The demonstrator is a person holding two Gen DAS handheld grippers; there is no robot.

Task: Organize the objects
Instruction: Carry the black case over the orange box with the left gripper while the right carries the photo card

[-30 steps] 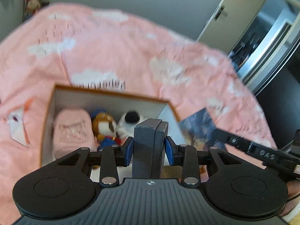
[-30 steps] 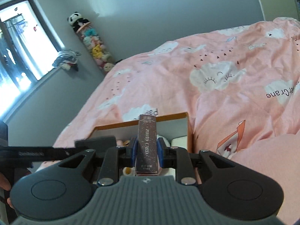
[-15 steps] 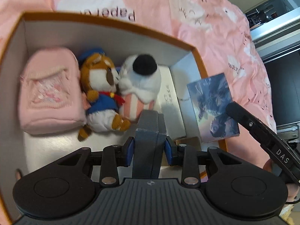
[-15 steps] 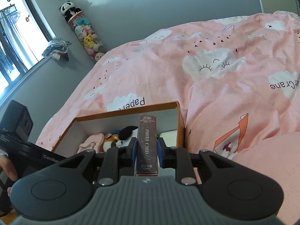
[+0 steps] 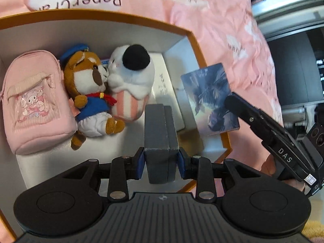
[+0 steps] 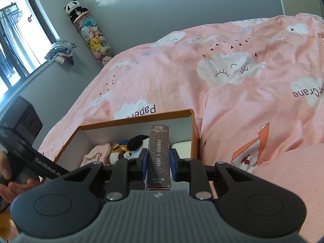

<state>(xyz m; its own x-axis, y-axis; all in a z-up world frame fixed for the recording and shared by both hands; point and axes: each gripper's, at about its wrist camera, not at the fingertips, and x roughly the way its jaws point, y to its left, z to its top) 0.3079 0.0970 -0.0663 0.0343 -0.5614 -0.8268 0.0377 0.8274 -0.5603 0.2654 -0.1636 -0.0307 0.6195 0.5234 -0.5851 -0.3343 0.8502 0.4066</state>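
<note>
Bed with a pink cloud-print duvet (image 6: 232, 46) carrying an orange-rimmed white cardboard box (image 5: 192, 38). Already inside — a pink pouch (image 5: 34, 101) and two plush toys (image 5: 109, 93). Left hand-held gripper (image 5: 161, 162) clamps a dark grey case (image 5: 160, 129) above the box, long axis pointing forward; right hand-held gripper (image 6: 157, 167) clamps a speckled photo-card box (image 6: 159, 154), likewise lengthwise — both judged unplaced.

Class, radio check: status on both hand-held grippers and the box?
Left hand-held gripper shut on grey case, over orange box. Right shut on photo card box. Plush toys crowd the floor.
</note>
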